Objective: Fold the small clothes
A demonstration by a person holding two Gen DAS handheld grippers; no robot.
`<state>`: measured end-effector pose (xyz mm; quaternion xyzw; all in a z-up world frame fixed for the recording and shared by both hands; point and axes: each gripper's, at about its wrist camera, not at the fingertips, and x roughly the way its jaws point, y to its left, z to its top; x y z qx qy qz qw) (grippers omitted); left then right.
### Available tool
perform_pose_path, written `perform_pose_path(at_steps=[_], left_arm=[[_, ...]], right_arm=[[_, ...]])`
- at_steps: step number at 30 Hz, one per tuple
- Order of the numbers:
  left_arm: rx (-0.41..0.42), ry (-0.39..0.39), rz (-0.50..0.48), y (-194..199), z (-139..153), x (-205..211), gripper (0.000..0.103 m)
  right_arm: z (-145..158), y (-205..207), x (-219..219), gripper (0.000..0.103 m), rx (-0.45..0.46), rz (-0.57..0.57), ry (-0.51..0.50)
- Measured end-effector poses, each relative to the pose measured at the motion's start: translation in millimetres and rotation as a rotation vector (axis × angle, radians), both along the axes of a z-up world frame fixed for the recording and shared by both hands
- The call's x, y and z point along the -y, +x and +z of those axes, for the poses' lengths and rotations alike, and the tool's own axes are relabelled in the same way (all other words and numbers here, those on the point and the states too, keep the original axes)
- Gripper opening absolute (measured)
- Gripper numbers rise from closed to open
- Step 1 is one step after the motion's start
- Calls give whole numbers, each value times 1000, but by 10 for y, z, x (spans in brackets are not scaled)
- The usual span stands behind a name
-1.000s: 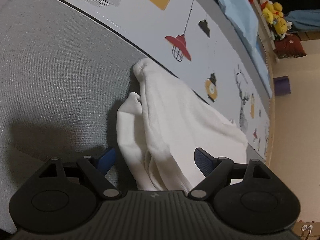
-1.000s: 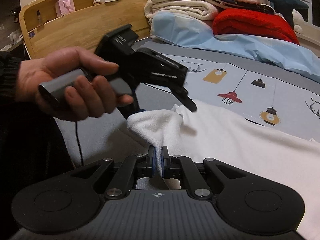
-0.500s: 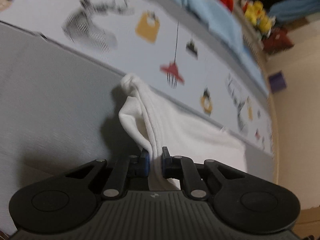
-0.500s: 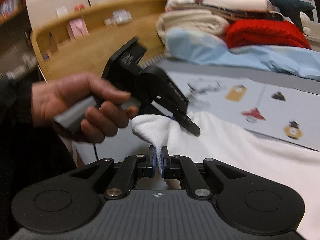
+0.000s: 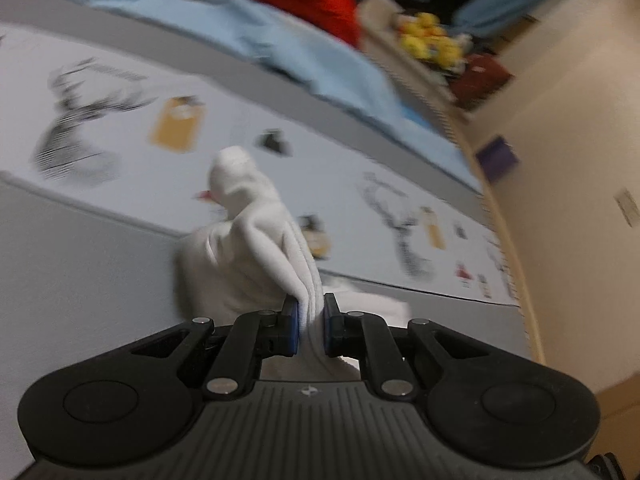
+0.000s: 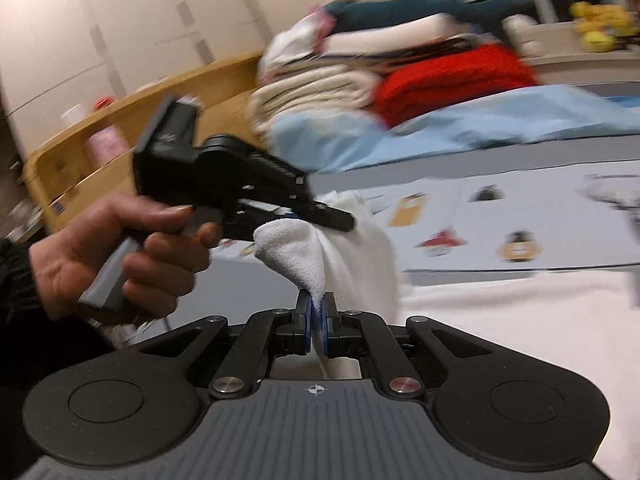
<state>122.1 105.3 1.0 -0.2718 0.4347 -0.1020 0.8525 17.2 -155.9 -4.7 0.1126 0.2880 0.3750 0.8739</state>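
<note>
- The left gripper [image 5: 311, 314] has its jaws closed on a bunched fold of the white garment [image 5: 256, 256]; the cloth rises from the blue pads toward 11 o'clock in the left wrist view and ends in a rounded knob.
- The right gripper [image 6: 316, 318] has its jaws pinched tight on another part of the same white garment [image 6: 304, 256], a terry-textured corner that stands up from the pads toward 11 o'clock.
- In the right wrist view the left gripper [image 6: 340, 220] enters from 9 o'clock, held by the person's left hand [image 6: 120, 256], with its fingertips at the top of the lifted cloth.
- The garment is raised off the bed between the two grippers, while more of its white cloth spreads flat on the bed toward 3 o'clock in the right wrist view.
- The bedsheet [image 6: 560, 216] under it is pale with printed lamps and a stag; a grey band borders it.
- At 12 o'clock in the right wrist view sits a stack of folded linens [image 6: 320, 84] beside a red blanket [image 6: 448, 84], both on a light blue cover [image 6: 500, 120].
- A wooden headboard [image 6: 80, 160] stands at 10 o'clock.
- Both views are motion-blurred.
</note>
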Motion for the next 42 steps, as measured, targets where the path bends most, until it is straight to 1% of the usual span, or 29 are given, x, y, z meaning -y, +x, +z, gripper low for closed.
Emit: perform_pose_path(at_steps=[3,5,6,7,8,10,12,14,15,17,18,19,20,21,22,24,26,27,28,30,31,32,34,36,38,39,40,41,42], left_arm=[[70,-36,-96,88,92,520,14],[113,-94,-160,108,146,812,29],[124,-124,-194,112,160,951,40],[132,-130,-215,106,160,1051,42],[135,-110,-230,99,159,1153,42],[111,-65,-246,108,101,1268,42],[72,-40,-245,128,29,1286,42],[36,3,-228,138,-33,1244,42],[26,12,-219,147,-56,1192,42],[0,22,-197,167,-107,1061,42],[-10,28,-187,174,-125,1004,42],[-15,35,-179,164,-136,973,42],[-18,40,-174,164,-140,877,42],[-22,46,-171,171,-147,837,42],[-27,51,-170,161,-152,807,42],[-26,61,-176,114,-146,749,42],[-25,78,-182,68,-128,726,42],[-25,86,-183,43,-118,705,42],[-25,93,-183,29,-119,690,42],[-26,105,-184,-9,-113,662,42],[-25,111,-185,-18,-111,654,42],[-23,118,-188,-29,-107,656,42],[-23,129,-191,-45,-106,651,42],[-26,141,-196,-61,-111,660,42],[-27,152,-205,-69,-111,680,42],[-28,159,-210,-70,-114,691,42],[-29,165,-214,-71,-119,702,42],[-30,171,-217,-71,-123,712,42],[-32,173,-218,-73,-129,720,42]], right_arm=[[50,-18,449,4,-6,-155,12],[69,-78,764,4,-4,-283,5],[66,-108,901,4,-7,-351,-9],[38,-125,1033,4,-23,-412,-18],[-7,-129,1168,4,-56,-473,-30],[-153,-65,1382,4,-166,-563,-75],[-333,17,1542,4,-282,-634,-100],[-519,97,1667,5,-409,-674,-96],[-620,134,1716,10,-476,-679,-74],[-776,193,1739,18,-573,-690,-43],[-833,226,1750,27,-598,-701,-29],[-855,253,1750,33,-601,-710,-16],[-869,289,1744,35,-597,-719,-12],[-866,304,1721,42,-590,-723,-16],[-881,344,1703,54,-587,-723,-16],[-937,457,1677,62,-600,-725,-22],[-982,493,1694,60,-611,-745,-42],[-997,513,1701,52,-615,-751,-47],[-1013,525,1684,35,-615,-747,-46],[-951,518,1664,19,-578,-729,-55],[-891,505,1628,14,-541,-719,-73],[-819,490,1594,14,-498,-712,-86],[-667,433,1557,12,-416,-706,-79],[-513,362,1538,11,-334,-707,-67],[-384,284,1518,11,-255,-714,-80],[-372,262,1527,12,-248,-723,-86],[-411,274,1555,12,-281,-742,-97],[-479,295,1601,13,-333,-757,-113],[-598,336,1654,14,-414,-779,-145]])
